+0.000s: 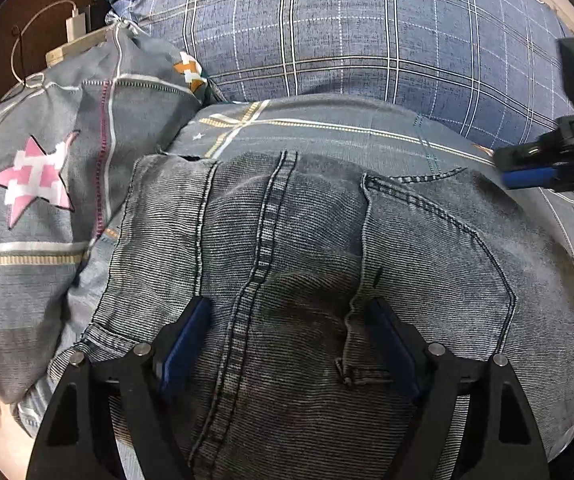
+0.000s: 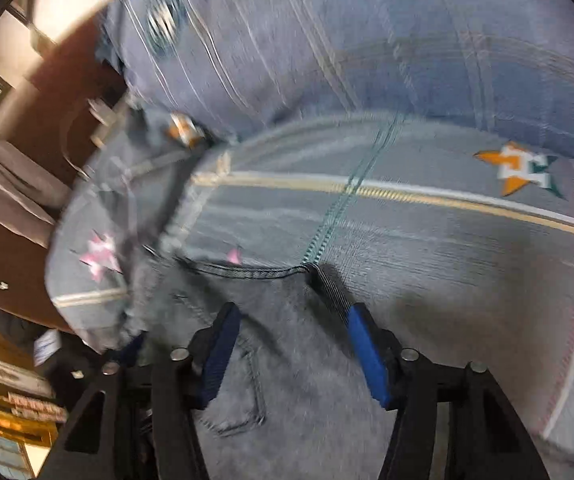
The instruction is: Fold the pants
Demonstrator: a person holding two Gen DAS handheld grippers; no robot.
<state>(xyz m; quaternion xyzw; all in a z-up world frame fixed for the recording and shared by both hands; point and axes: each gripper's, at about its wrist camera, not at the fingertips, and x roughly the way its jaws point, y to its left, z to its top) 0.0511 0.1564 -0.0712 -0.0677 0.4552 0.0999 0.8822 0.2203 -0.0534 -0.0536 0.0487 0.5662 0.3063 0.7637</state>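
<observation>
Jeans (image 1: 307, 240) lie folded on the bed's patterned cover (image 1: 327, 128), directly beneath the left hand-held gripper (image 1: 291, 340), whose jaws gape wide and hold nothing. The seam runs away from it, toward the pillow (image 1: 367, 32). The right hand-held gripper (image 2: 293, 344), also wide open and empty, hovers over the denim's far right corner; that view is blurred.

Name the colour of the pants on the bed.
Faded grey-blue denim pants, dark stitching; clearest in the left wrist view.

Motion blur smears the right wrist view, and the pants (image 1: 307, 260) run past the left view's bottom edge.
</observation>
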